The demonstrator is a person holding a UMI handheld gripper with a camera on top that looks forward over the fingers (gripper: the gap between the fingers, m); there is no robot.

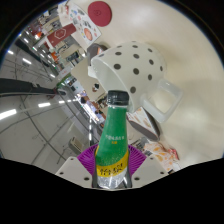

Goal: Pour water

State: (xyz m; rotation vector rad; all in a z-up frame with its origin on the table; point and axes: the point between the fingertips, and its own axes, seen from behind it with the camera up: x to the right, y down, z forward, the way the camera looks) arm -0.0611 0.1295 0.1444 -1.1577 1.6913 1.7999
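A clear plastic bottle (114, 140) with a green label and green cap stands between my gripper's (112, 170) two purple-padded fingers (89, 158), which press on its sides. The bottle is held upright with its cap pointing away from me. Just beyond the cap rises a white mug (132, 68) with black dots, its handle (160, 98) to the right of the bottle. The mug's mouth is turned away and its inside is hidden.
A shop-like room with shelves (60, 45) and hanging signs, one a red round sign (100, 11), lies behind to the left. A colourful packet (160, 153) lies beside the right finger. A pale surface (195, 60) spreads behind the mug.
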